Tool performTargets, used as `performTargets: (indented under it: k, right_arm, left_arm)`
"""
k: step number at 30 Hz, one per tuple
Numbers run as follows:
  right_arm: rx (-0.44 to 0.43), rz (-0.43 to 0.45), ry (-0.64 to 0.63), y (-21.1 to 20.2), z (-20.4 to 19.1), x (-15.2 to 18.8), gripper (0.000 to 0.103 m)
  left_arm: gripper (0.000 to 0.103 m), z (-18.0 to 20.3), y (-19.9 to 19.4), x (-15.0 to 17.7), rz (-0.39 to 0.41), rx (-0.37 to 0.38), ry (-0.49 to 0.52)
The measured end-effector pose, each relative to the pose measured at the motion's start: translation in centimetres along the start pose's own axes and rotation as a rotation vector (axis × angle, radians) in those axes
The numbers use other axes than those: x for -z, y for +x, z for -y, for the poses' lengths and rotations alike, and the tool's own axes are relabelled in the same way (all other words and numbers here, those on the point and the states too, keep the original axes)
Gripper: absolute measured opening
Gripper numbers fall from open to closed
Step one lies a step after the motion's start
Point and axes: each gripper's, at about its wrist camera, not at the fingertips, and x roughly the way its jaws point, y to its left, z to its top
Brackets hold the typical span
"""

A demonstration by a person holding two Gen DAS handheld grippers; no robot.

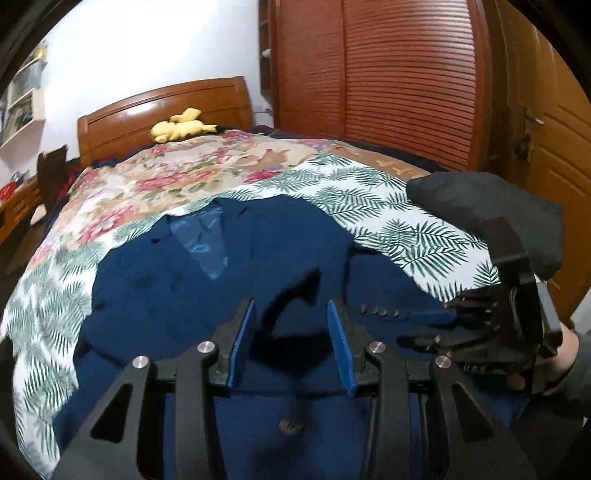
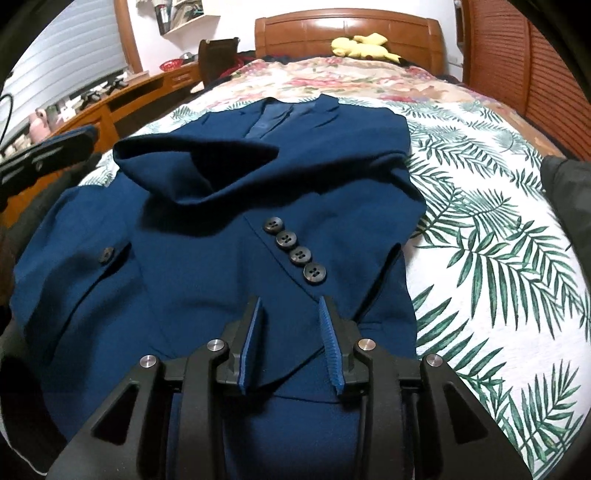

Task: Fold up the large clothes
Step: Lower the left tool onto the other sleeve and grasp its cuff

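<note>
A navy blue suit jacket (image 2: 229, 206) lies spread on the bed, collar toward the headboard, both sleeves folded across its front. The near sleeve cuff carries a row of dark buttons (image 2: 293, 254). My right gripper (image 2: 290, 306) is open and empty, just above the jacket's lower part, close behind the cuff. My left gripper (image 1: 291, 306) is open and empty, low over the jacket (image 1: 177, 295). The right gripper's body (image 1: 509, 321) shows at the right of the left wrist view. The left gripper (image 2: 48, 151) shows at the left edge of the right wrist view.
The bed has a white palm-leaf sheet (image 2: 480, 229) and a floral cover (image 2: 351, 81) behind it. A yellow plush toy (image 2: 364, 46) lies by the wooden headboard (image 2: 347, 29). A desk (image 2: 122, 96) stands left of the bed. A louvred wardrobe (image 1: 388, 74) stands on the right.
</note>
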Motion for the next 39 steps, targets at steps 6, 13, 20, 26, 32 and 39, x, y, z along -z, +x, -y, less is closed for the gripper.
performTargets:
  k: [6, 13, 20, 26, 32, 39]
  right_arm:
    - [-0.012, 0.039, -0.011, -1.4, -0.1, 0.5, 0.032]
    - [-0.045, 0.084, -0.054, -3.6, 0.0, 0.4, 0.032]
    - [-0.064, 0.104, -0.038, -4.7, 1.2, 0.5, 0.032]
    - [-0.066, 0.112, -0.037, -5.0, 1.5, 0.5, 0.032]
    - [-0.063, 0.12, -0.059, -4.9, 0.8, 0.3, 0.032]
    - [-0.054, 0.12, -0.075, -4.3, -0.5, 0.1, 0.032]
  left_arm:
    - [0.038, 2.2, 3.3, -3.6, -0.111, -0.024, 0.074]
    - [0.038, 3.1, 8.8, -5.6, -0.285, -0.065, 0.116]
    - [0.038, 3.6, 12.9, -5.5, -0.426, -0.086, 0.125]
    - [0.038, 3.3, 15.1, -4.9, -0.481, -0.156, 0.148]
    - [0.006, 2.7, 15.3, -4.7, -0.463, -0.168, 0.166]
    - [0.002, 0.1, 9.6, -6.5, -0.278, -0.222, 0.111]
